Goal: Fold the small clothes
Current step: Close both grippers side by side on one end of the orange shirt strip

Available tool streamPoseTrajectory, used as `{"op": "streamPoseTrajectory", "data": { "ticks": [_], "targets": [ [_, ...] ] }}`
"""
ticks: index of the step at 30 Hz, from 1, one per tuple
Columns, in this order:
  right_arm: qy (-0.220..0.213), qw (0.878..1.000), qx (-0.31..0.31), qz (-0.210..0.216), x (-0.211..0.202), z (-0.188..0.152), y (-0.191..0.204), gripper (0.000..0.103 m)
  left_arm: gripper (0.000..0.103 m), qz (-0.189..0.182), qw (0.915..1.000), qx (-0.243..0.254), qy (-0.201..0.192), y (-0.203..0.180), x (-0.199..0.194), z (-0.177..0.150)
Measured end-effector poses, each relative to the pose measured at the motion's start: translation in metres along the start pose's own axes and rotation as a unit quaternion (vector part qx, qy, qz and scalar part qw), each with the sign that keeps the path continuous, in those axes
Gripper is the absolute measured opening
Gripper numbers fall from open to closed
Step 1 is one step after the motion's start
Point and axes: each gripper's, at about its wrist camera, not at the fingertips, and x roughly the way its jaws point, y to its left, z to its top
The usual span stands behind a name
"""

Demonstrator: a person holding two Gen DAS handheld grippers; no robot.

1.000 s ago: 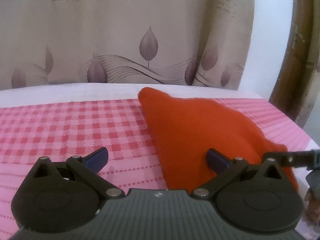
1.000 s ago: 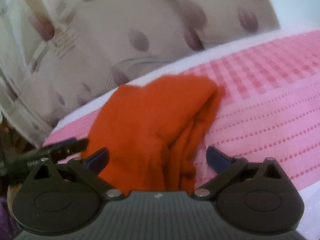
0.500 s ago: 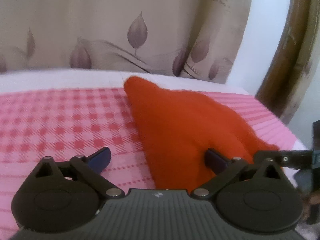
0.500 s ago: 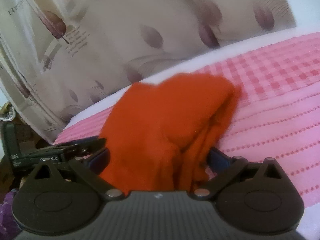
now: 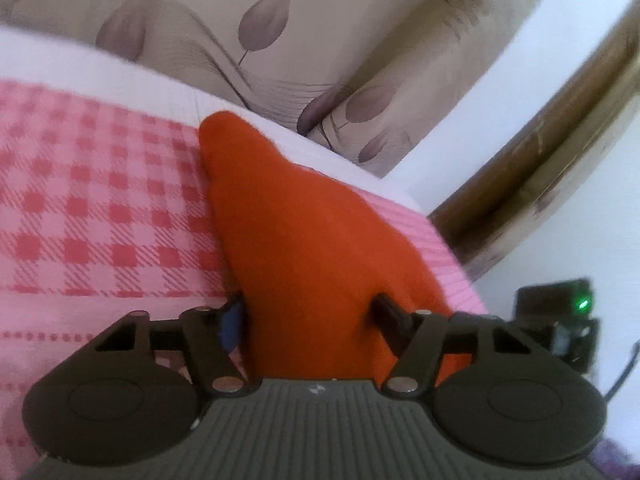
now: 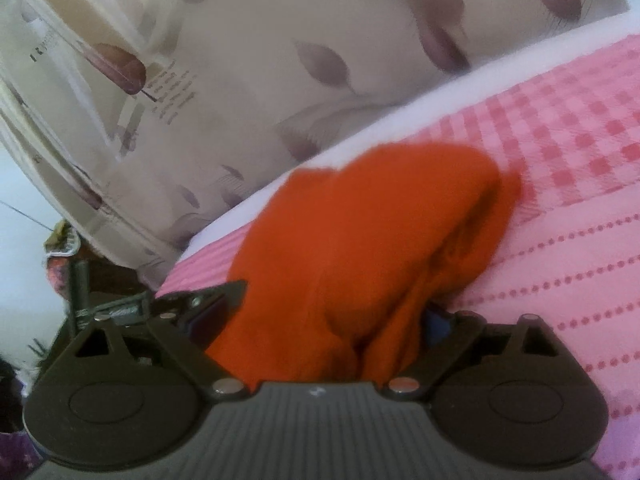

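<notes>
An orange garment (image 5: 304,232) lies bunched on the pink checked bed sheet (image 5: 100,220). My left gripper (image 5: 308,312) straddles its near end. Its jaws are closing, with the cloth filling the gap between them and the fingers at the cloth's sides. In the right wrist view the same garment (image 6: 380,220) shows thick folds at its right side. My right gripper (image 6: 320,320) has its jaws wide and closing a little, with a bunch of the cloth between them. The left gripper's fingers (image 6: 224,296) reach the garment's left edge there.
A beige leaf-patterned curtain (image 5: 240,20) hangs behind the bed. A wooden door frame (image 5: 540,160) stands at the right, beyond the bed's edge. A black device with a green light (image 5: 560,312) sits low right. The striped part of the sheet (image 6: 560,260) spreads to the right.
Both grippers have moved forward onto the orange garment, which now lies between each pair of jaws. The left gripper has rolled and its jaws have narrowed.
</notes>
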Motion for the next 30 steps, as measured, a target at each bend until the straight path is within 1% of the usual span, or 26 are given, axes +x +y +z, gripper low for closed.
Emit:
{"op": "streamPoseTrajectory", "data": {
  "ticks": [2,4,6,9,11,14,16,17,21,24,25,26,28,30],
  "targets": [
    [0.009,1.0,0.004,0.007,-0.001,0.003,-0.004,0.088,0.064,-0.018,0.9997,-0.013,0.008,0.006,0.001,0.004],
    [0.02,1.0,0.015,0.012,-0.004,0.007,-0.012,0.075,0.063,-0.023,0.9996,-0.004,0.018,0.005,0.003,0.007],
    [0.029,0.999,0.019,0.006,-0.009,0.012,-0.019,0.07,0.064,-0.033,0.999,-0.002,0.029,0.008,0.004,0.011],
    [0.035,0.999,0.023,0.012,-0.011,0.016,-0.025,0.068,0.066,-0.045,0.9982,0.001,0.04,0.008,0.01,0.015],
    [0.04,0.999,0.013,0.014,-0.006,0.015,-0.022,0.068,0.071,-0.057,0.9974,0.003,0.045,0.007,0.014,0.018],
    [0.046,0.998,0.01,0.038,0.005,0.015,-0.018,0.069,0.084,-0.068,0.996,0.023,0.053,-0.002,0.024,0.018],
    [0.046,0.998,0.01,0.05,0.014,0.017,-0.016,0.071,0.089,-0.072,0.9952,0.039,0.054,-0.009,0.028,0.017],
    [0.044,0.998,0.009,0.053,0.017,0.018,-0.015,0.07,0.09,-0.073,0.995,0.042,0.054,-0.01,0.028,0.016],
    [0.049,0.998,-0.003,0.051,0.022,0.018,-0.012,0.07,0.089,-0.073,0.9952,0.04,0.051,-0.008,0.029,0.014],
    [0.056,0.997,-0.004,0.049,0.018,0.018,-0.013,0.069,0.08,-0.069,0.9959,0.033,0.047,-0.005,0.024,0.012],
    [0.056,0.997,-0.004,0.053,0.016,0.018,-0.014,0.069,0.07,-0.062,0.9966,0.029,0.046,-0.002,0.023,0.012],
    [0.054,0.997,0.002,0.058,0.015,0.019,-0.016,0.069,0.066,-0.055,0.9973,0.021,0.043,0.0,0.022,0.013],
    [0.05,0.997,0.005,0.056,0.018,0.021,-0.015,0.069,0.064,-0.05,0.9978,0.014,0.042,0.001,0.023,0.013],
    [0.051,0.997,-0.006,0.05,0.021,0.02,-0.012,0.069,0.061,-0.04,0.9982,0.023,0.039,-0.002,0.023,0.013]
  ]
}}
